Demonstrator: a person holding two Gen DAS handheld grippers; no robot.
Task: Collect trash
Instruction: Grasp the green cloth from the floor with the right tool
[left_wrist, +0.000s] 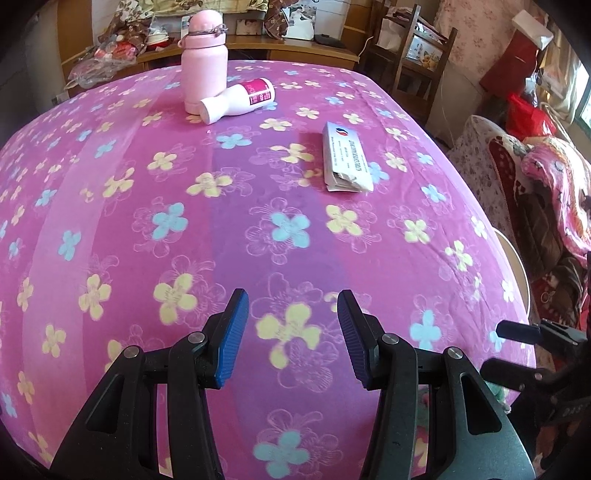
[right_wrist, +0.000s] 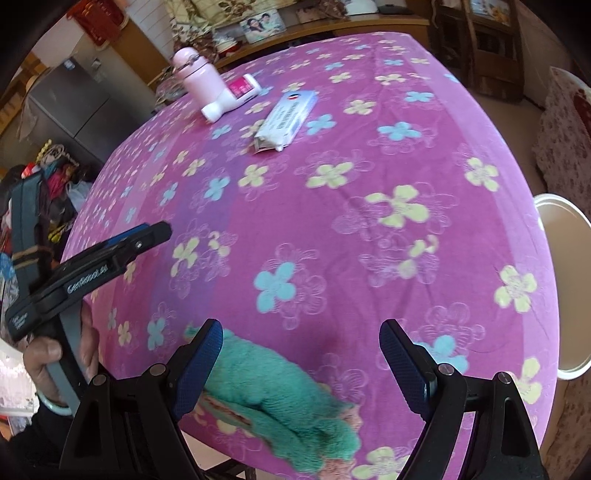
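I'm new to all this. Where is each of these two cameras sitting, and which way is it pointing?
Left wrist view: sits on the left gripper, looking forward and down over the flowered tablecloth; its own open blue-padded fingers show, the right gripper at the edge.
Right wrist view: sits on the right gripper, facing the same table from its near edge; its wide-open fingers, the left gripper and the hand holding it show.
Both share: pink flask, lying white bottle, crumpled box.
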